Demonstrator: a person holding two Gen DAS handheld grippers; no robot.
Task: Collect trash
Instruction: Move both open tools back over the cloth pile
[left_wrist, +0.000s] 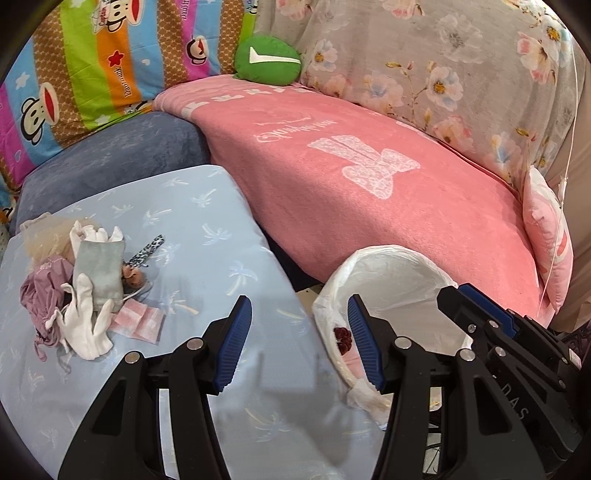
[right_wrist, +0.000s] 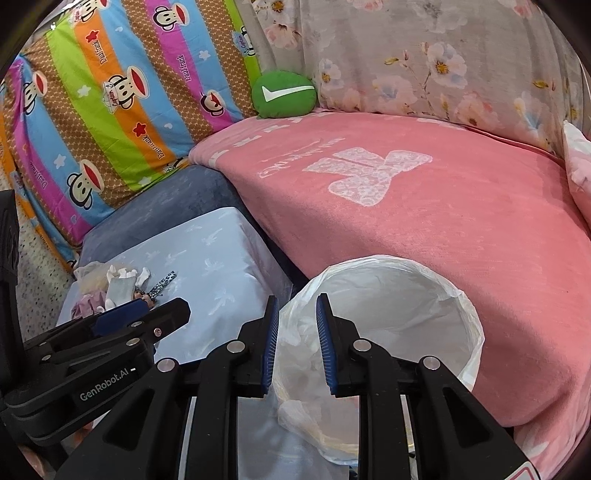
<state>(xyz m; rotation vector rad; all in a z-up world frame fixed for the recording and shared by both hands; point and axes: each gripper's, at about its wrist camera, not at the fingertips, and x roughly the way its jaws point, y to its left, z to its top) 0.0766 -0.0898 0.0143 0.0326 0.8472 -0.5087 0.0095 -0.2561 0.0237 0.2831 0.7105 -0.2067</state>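
The trash pile (left_wrist: 85, 291) is seen on the blue-covered tabletop (left_wrist: 207, 229), well to the left of the bag-lined bin (left_wrist: 391, 273). The left gripper (left_wrist: 299, 343) is held with jaws apart and empty, nearer the pile. The right gripper (right_wrist: 295, 343) is held over the bin's rim, fingers slightly parted, nothing clamped.

Left hand-held gripper (left_wrist: 299, 343) jaws spread wide, right hand-held gripper (right_wrist: 295, 345) jaws narrowly parted, both empty, side by side
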